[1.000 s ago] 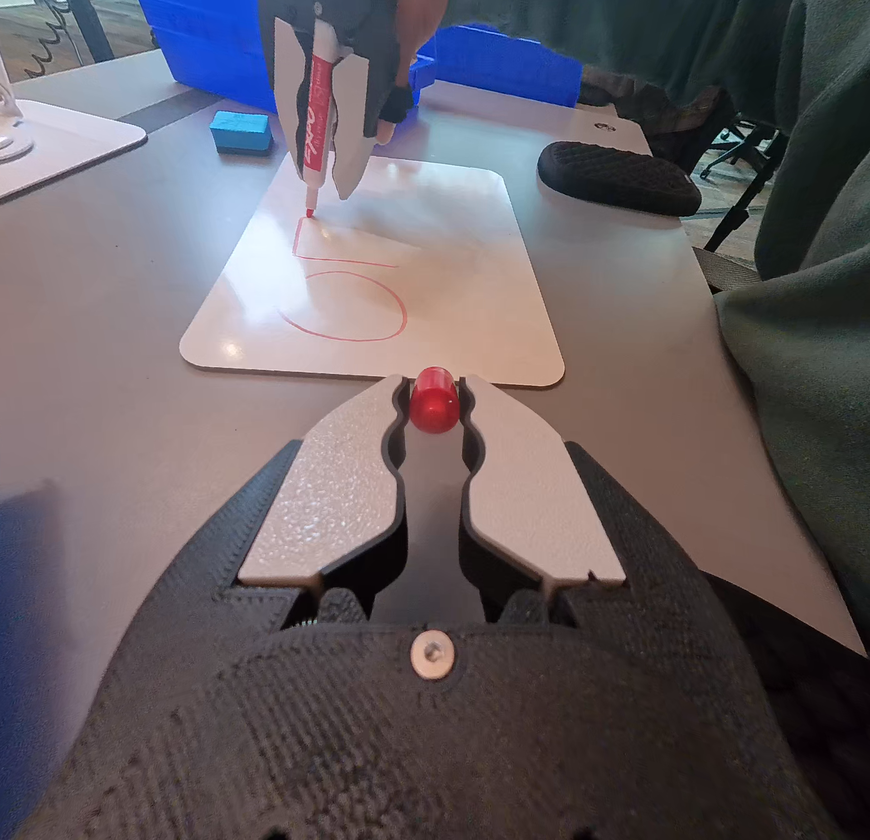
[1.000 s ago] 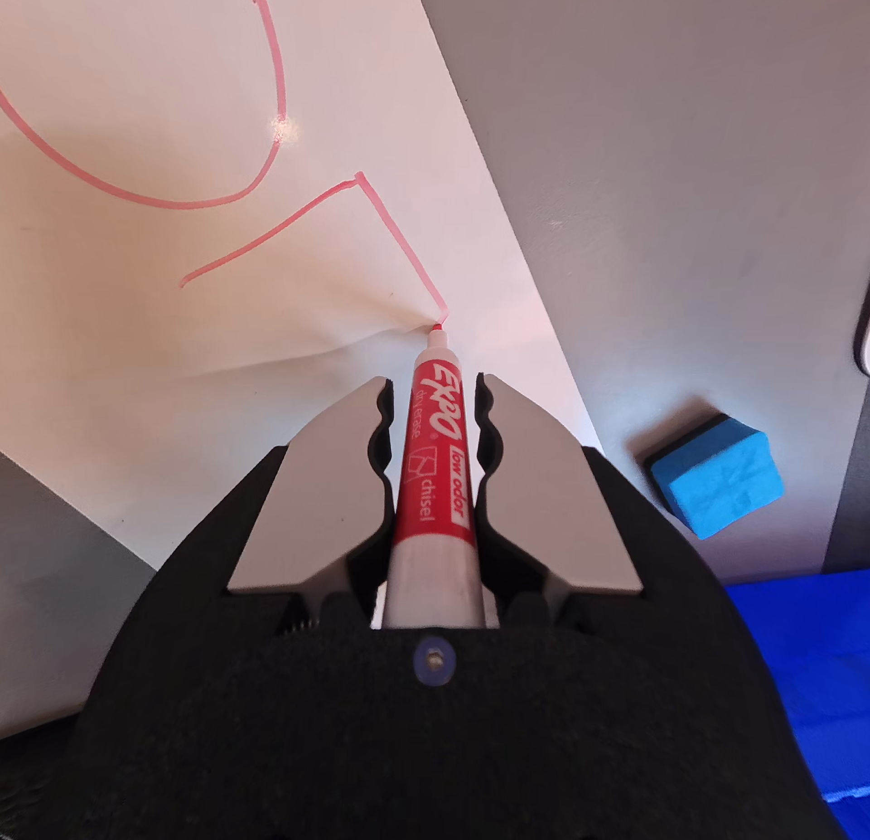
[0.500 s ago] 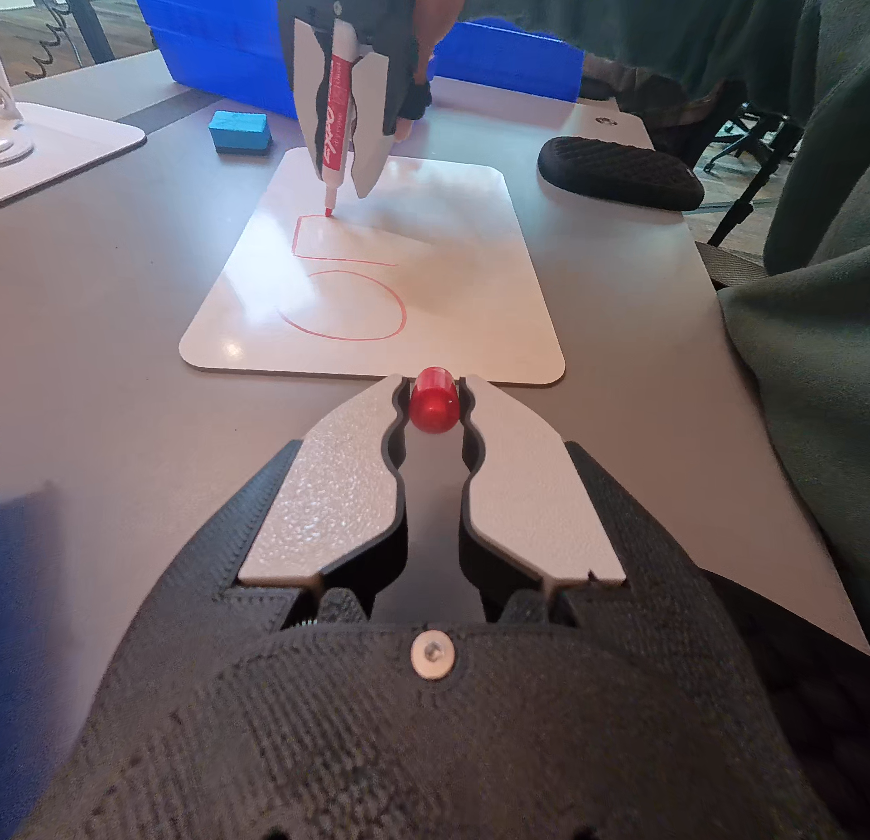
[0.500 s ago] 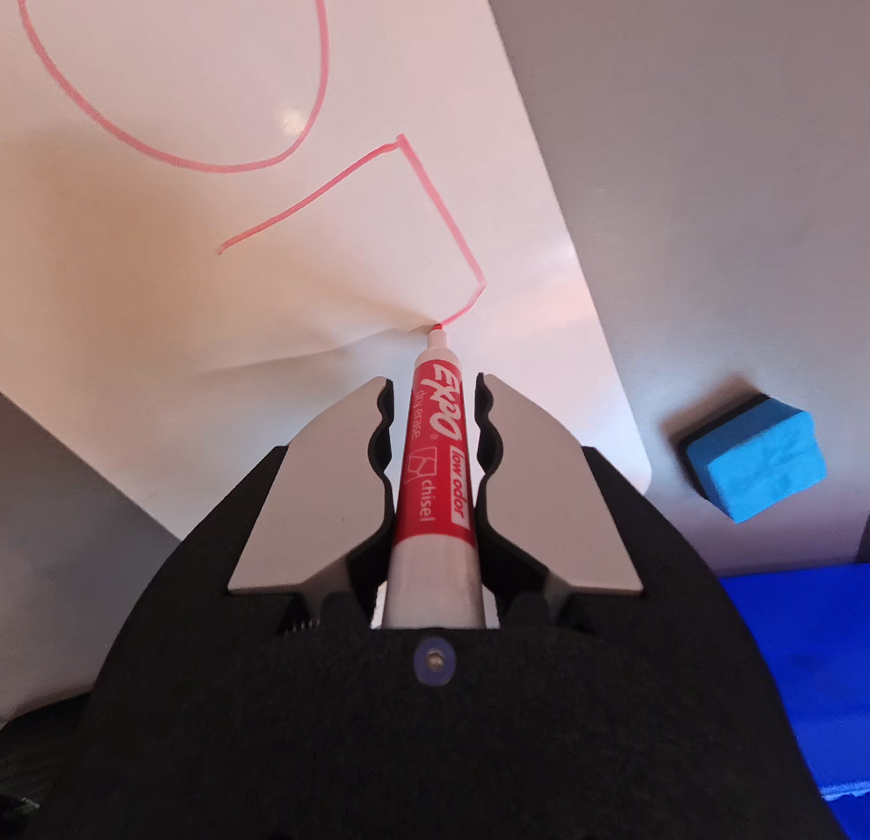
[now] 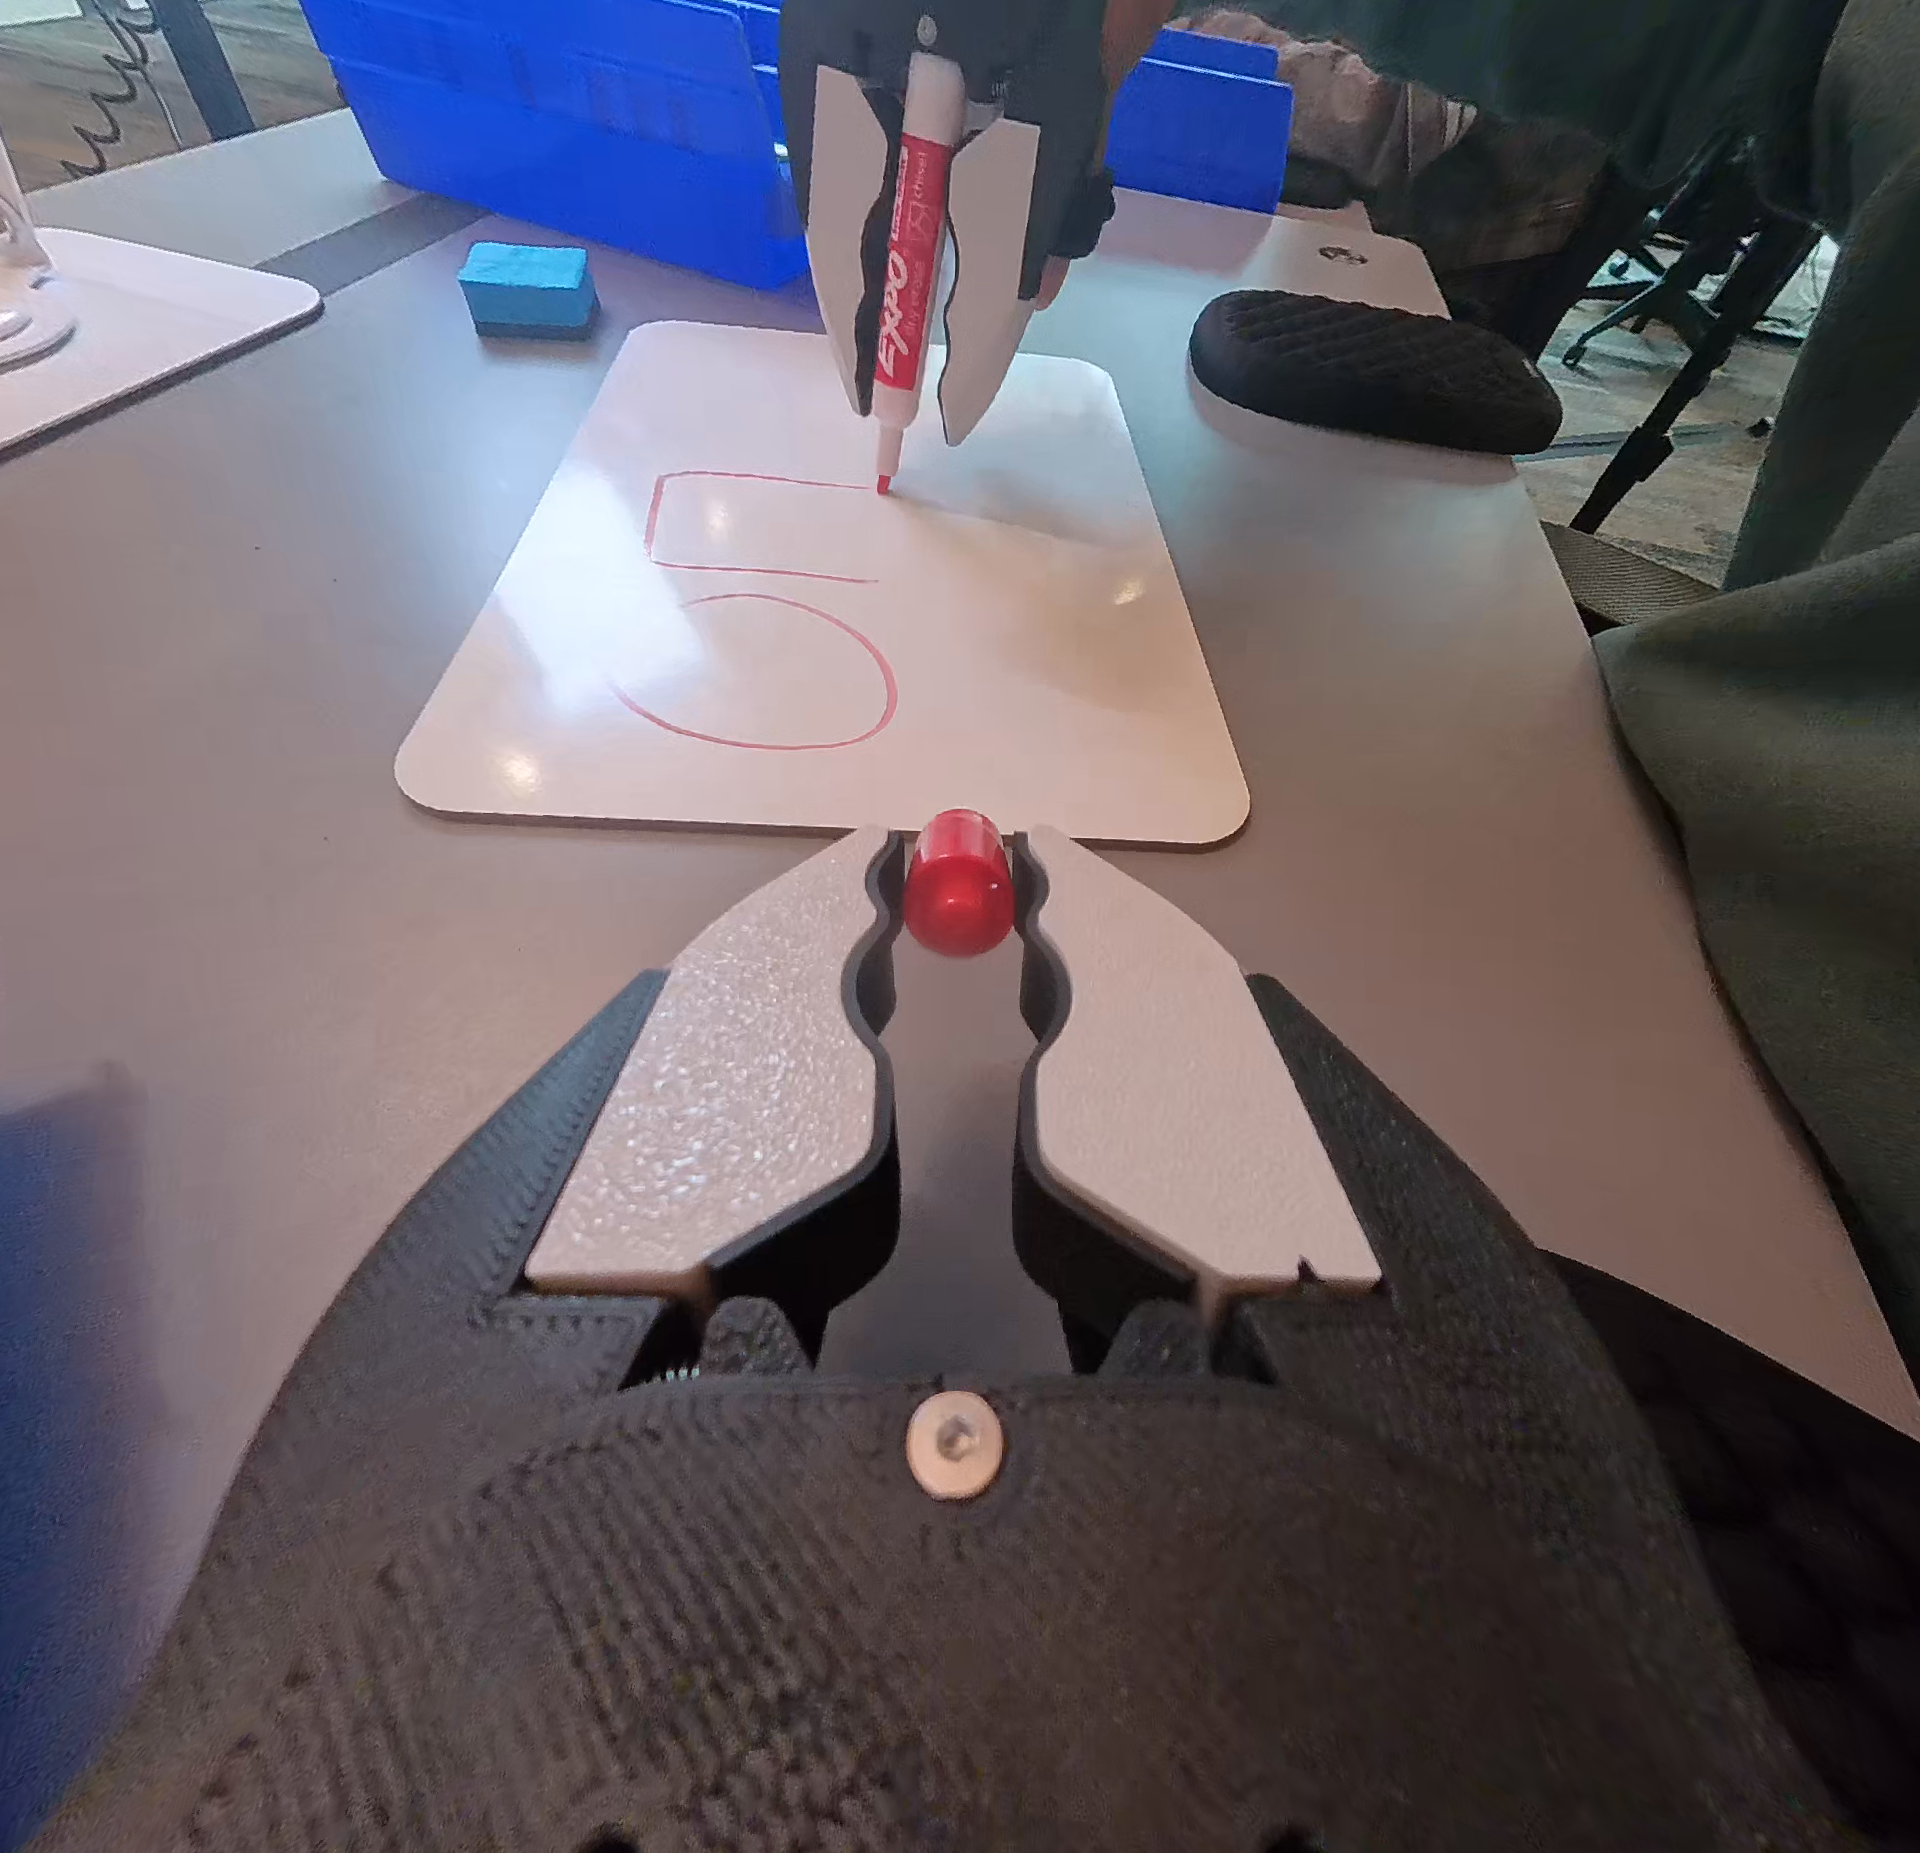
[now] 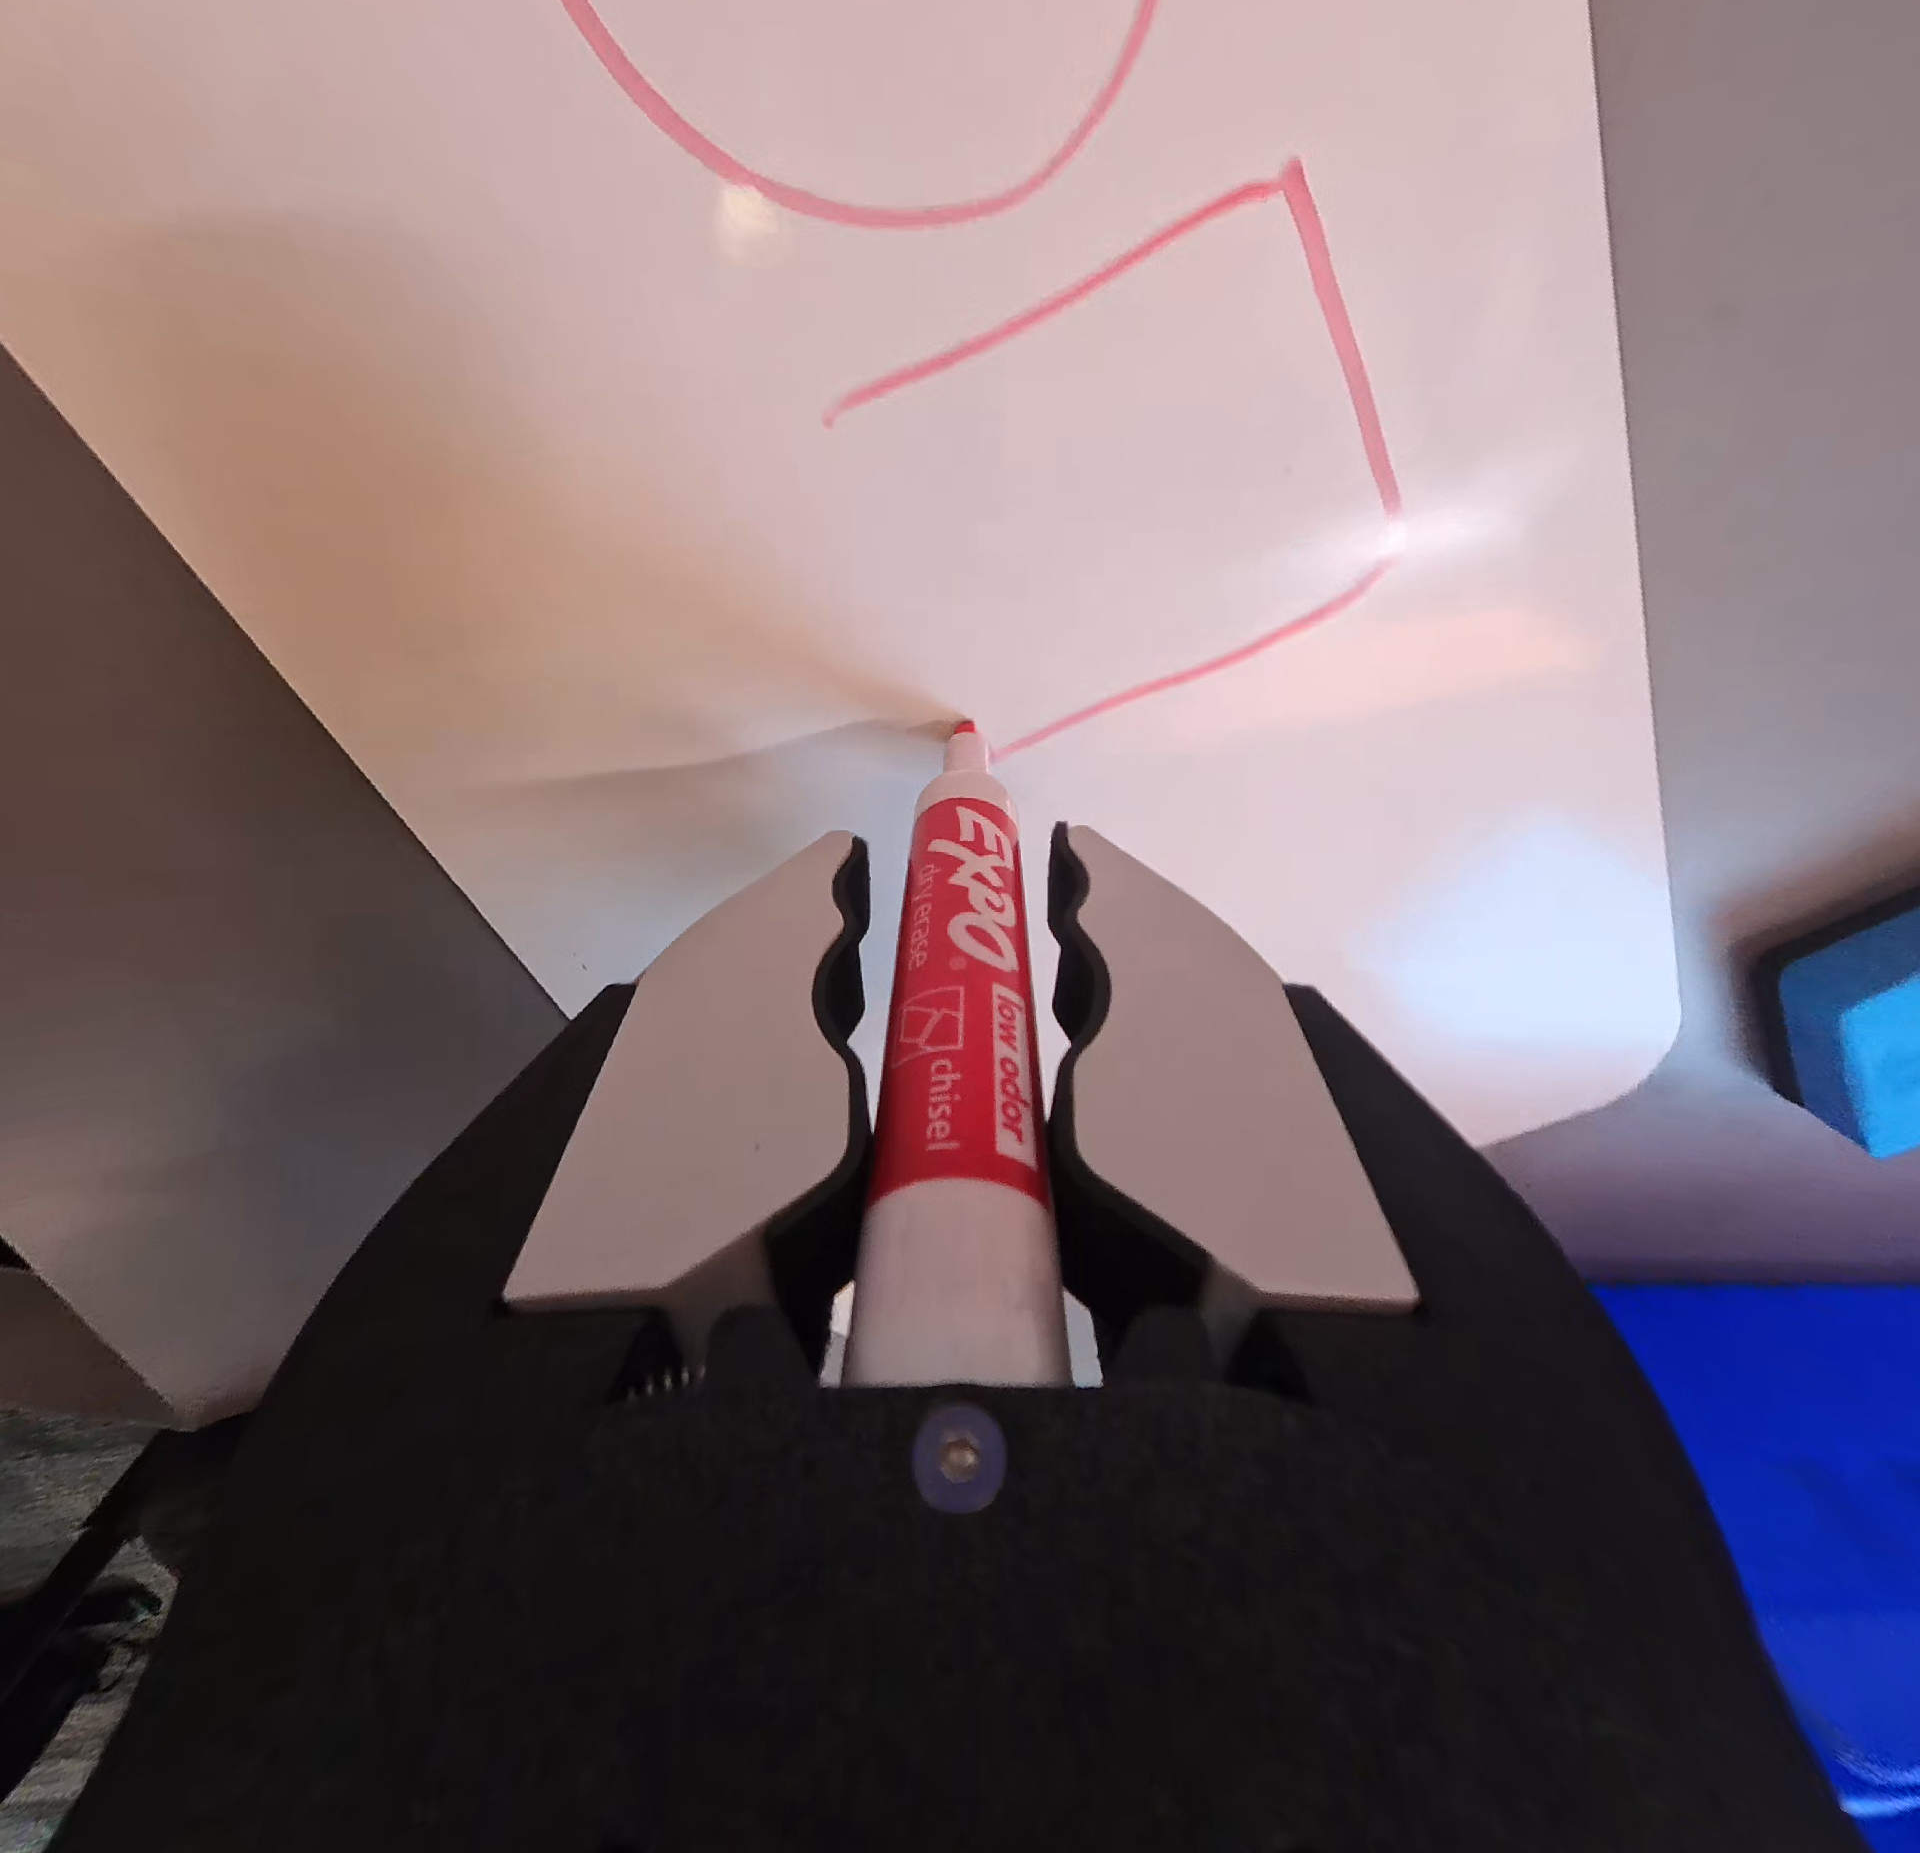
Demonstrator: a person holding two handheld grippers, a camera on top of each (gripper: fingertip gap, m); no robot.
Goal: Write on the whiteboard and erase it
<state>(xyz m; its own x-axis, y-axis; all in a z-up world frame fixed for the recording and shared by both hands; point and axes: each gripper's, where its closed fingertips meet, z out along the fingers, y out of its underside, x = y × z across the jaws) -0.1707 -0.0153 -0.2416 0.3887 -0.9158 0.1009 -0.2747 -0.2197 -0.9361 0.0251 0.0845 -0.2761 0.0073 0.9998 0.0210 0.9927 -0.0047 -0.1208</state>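
Observation:
A white whiteboard [image 5: 1039, 660] lies flat on the grey table and also shows in the right wrist view [image 6: 520, 401]. It bears red strokes [image 5: 758, 520]: an open box shape above a round loop. My right gripper [image 6: 956, 847] is shut on a red marker [image 6: 961, 1024], tip touching the board at the end of the top stroke. It shows from the left wrist view [image 5: 904, 421] holding the marker [image 5: 909, 276] upright. My left gripper [image 5: 956, 847] is shut on the red marker cap [image 5: 956, 894], just short of the board's near edge.
A blue eraser block [image 5: 527, 286] sits beyond the board's far left corner and shows at the right edge of the right wrist view [image 6: 1860, 1034]. Blue bins [image 5: 540, 78] stand behind. A black pad [image 5: 1371, 369] lies far right. A white base plate [image 5: 135, 317] is far left.
My right gripper has drawn the marker to the right along the board, adding a top stroke to the box shape. My left gripper has stayed still with the cap.

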